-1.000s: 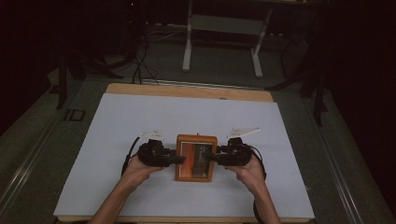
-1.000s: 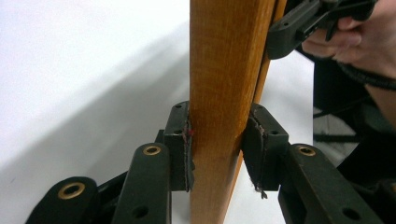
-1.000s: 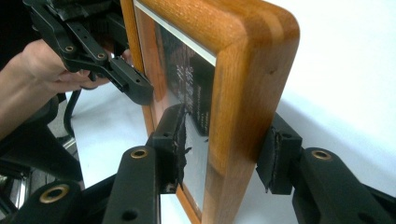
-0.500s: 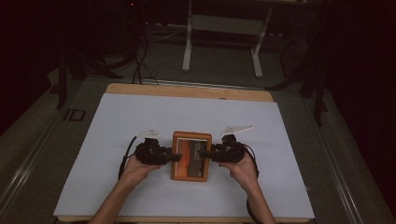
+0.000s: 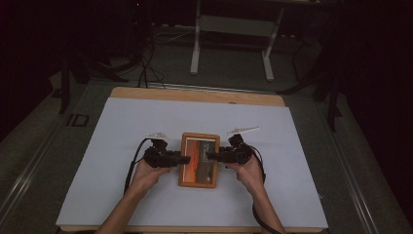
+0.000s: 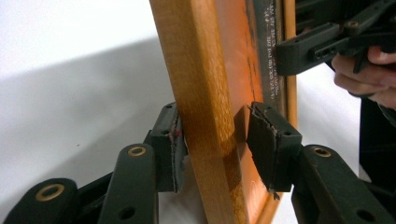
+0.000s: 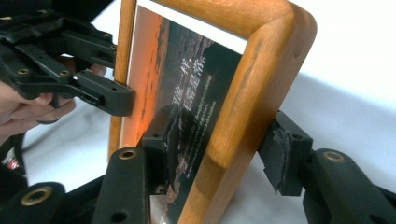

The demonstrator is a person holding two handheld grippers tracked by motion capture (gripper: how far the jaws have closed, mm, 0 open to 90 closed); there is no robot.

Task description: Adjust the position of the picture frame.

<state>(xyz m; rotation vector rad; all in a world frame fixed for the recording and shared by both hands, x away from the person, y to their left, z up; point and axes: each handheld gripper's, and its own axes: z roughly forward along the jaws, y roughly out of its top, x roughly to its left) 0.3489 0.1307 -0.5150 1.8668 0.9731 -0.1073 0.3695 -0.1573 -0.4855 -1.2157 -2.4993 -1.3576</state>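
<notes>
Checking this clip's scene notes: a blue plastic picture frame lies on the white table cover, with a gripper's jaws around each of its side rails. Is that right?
Not quite. The picture frame is orange-brown wood, not blue plastic, as the left gripper view shows. The rest holds: it lies on the white table cover, with the left gripper and right gripper straddling its side rails.

Overhead camera looks forward and down over my tabletop (image 5: 122,146); both claw cameras sit close against the wooden frame (image 5: 198,160), facing each other across it.

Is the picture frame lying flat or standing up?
Lying flat: the picture frame rests face up on the table.
</notes>
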